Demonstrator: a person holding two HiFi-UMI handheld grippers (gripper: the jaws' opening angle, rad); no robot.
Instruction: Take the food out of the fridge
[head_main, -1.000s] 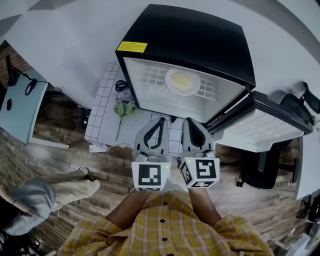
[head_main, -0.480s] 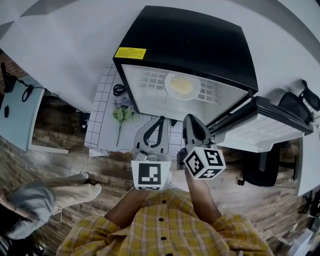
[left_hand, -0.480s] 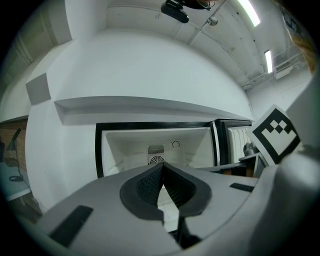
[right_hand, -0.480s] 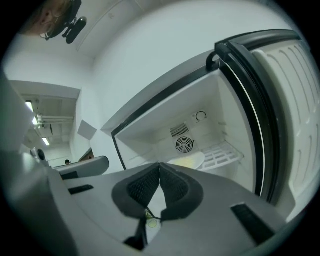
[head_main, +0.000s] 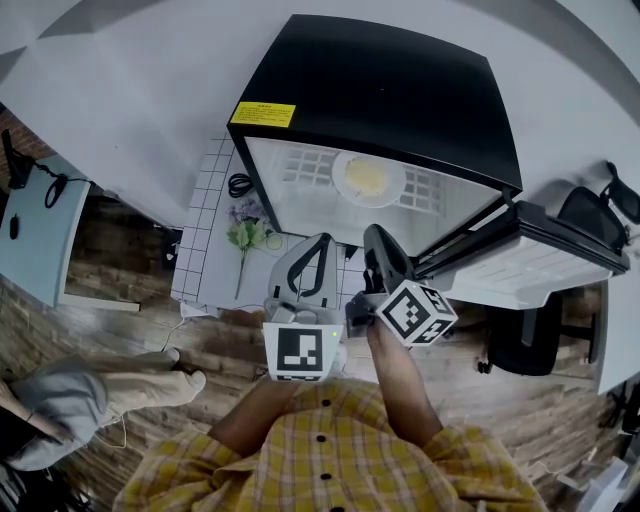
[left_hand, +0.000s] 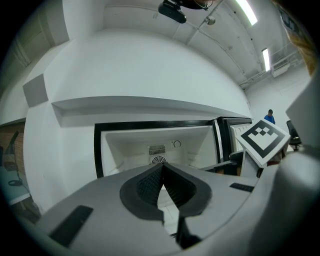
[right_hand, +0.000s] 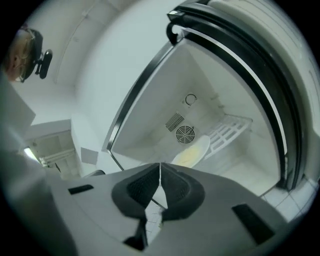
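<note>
Black fridge (head_main: 380, 90) is standing open with the plate of yellow food (head_main: 367, 178) sitting on its wire shelf (head_main: 300, 162); you are holding the left gripper (head_main: 320, 242) and right gripper (head_main: 376, 235) just outside it, jaws pressed together, empty.

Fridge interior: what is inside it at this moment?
The open fridge holds a white plate of yellowish food on a wire shelf, with a round fan vent on the back wall. What lies beneath the shelf is mostly covered.
</note>
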